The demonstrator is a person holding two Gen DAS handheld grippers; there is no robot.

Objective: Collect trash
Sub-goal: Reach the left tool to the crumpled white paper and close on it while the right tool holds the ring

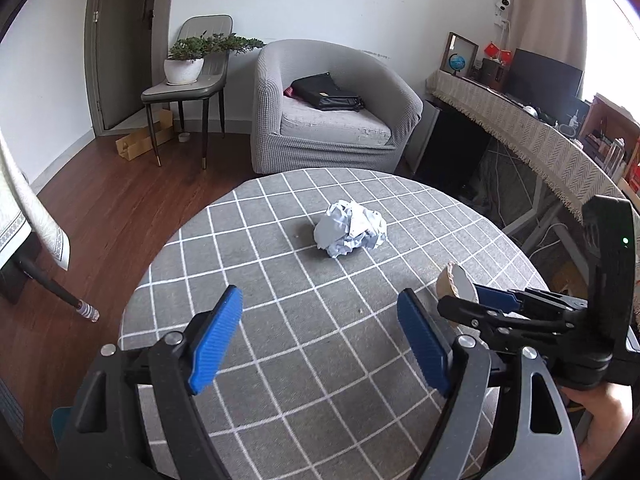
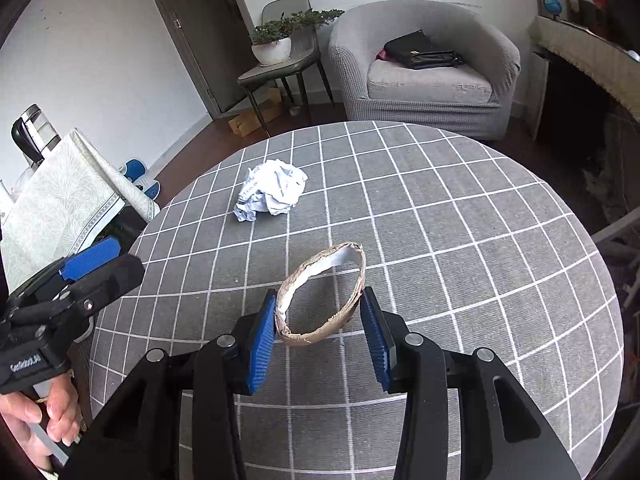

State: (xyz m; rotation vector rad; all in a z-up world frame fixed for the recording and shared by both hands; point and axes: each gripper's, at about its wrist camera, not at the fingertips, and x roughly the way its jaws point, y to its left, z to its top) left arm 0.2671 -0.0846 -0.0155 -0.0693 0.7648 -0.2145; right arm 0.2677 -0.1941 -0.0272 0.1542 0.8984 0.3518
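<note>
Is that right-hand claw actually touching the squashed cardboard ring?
Touching. The right wrist view shows the right gripper with a blue pad pressed against each side of the cardboard ring, squeezing it into an oval above the checked tablecloth.

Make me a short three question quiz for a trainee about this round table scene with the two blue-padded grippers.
1. True or false: the right gripper is shut on the squashed brown cardboard ring.
2. Multiple choice: the crumpled white paper ball lies A) on the grey checked tablecloth, B) on the grey armchair, C) between the left gripper's pads.
3. Fill in: the left gripper is ____ and holds nothing.

Key: 1 true; 2 A; 3 open.
</note>
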